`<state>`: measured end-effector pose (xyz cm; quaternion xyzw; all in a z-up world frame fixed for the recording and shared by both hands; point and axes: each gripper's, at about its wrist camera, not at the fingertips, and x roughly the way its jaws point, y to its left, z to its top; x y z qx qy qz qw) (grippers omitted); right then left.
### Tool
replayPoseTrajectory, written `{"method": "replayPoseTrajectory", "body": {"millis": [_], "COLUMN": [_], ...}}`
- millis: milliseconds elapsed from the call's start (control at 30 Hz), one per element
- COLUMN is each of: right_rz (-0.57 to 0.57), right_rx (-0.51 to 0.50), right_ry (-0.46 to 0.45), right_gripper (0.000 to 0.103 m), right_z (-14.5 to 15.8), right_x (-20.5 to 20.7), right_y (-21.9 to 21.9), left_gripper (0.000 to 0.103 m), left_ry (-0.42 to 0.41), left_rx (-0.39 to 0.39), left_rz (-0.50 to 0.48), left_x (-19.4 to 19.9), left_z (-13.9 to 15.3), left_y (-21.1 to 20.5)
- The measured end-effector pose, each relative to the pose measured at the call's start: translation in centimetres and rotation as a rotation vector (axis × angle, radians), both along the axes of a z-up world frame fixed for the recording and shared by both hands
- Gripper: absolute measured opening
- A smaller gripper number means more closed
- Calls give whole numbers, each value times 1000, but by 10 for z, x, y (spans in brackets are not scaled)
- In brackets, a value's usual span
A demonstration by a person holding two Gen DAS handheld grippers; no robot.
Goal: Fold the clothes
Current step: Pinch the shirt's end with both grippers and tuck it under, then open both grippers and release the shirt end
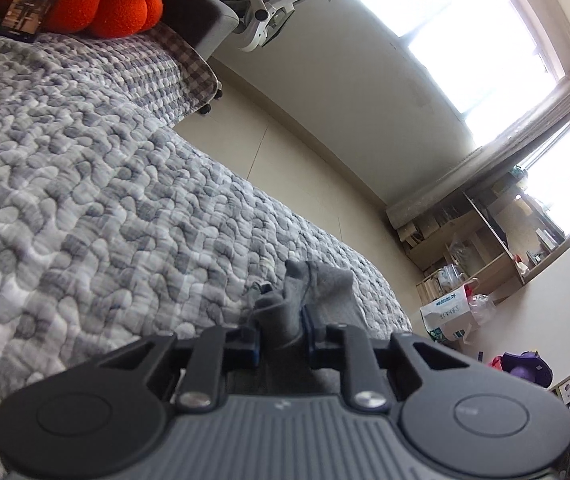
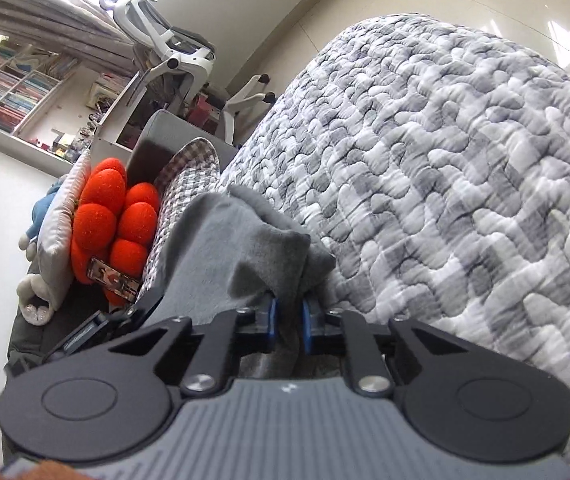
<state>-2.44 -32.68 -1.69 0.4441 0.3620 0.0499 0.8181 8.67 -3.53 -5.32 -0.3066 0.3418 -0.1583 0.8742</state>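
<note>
Gripping grey cloth (image 1: 305,300) in left gripper (image 1: 283,340), blue pads clenched on bunched fold. Right gripper (image 2: 287,320) likewise clenched on grey cloth (image 2: 237,248), fabric pinched between pads and draped back over its body. Cloth lies on quilt (image 1: 105,200) near bed edge in left view; in right view it lies on quilt (image 2: 445,160) by its edge, in front of orange cushion (image 2: 113,216). Office chair (image 2: 165,52) beyond bed. Shelves (image 1: 485,248) by window wall.
</note>
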Motion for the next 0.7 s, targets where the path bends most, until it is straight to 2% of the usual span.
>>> {"method": "replayPoseTrajectory", "body": {"millis": [233,367,467,500,533,600,700], "right_rz": [8,8,10,11,9,6,6], "right_rx": [11,18,18,18,15,10,28], "right_ry": [12,19,16,15,17,24,16], "right_gripper": [15,16,22,24,36,49,53], "right_z": [-2,-5,-6,-5,-5,-4,-3], "right_x": [9,10,9,8,7,4,-2], "right_y": [-3,-3,-2,-2,-3,-3,-6], "left_gripper": [18,19,24,32,42,53,64], "left_ry": [42,85,101,93,82,37,-8], "left_rx": [-5,-2,1,8,29,70,76], "left_rz": [12,-19,-74,-92,-107,-125,-141], "left_x": [-37,-35,-30,-29,-28,-26,-19], "left_z": [0,-16,-24,-23,-20,-11,-2], "left_y": [14,22,28,30,31,34,40]}}
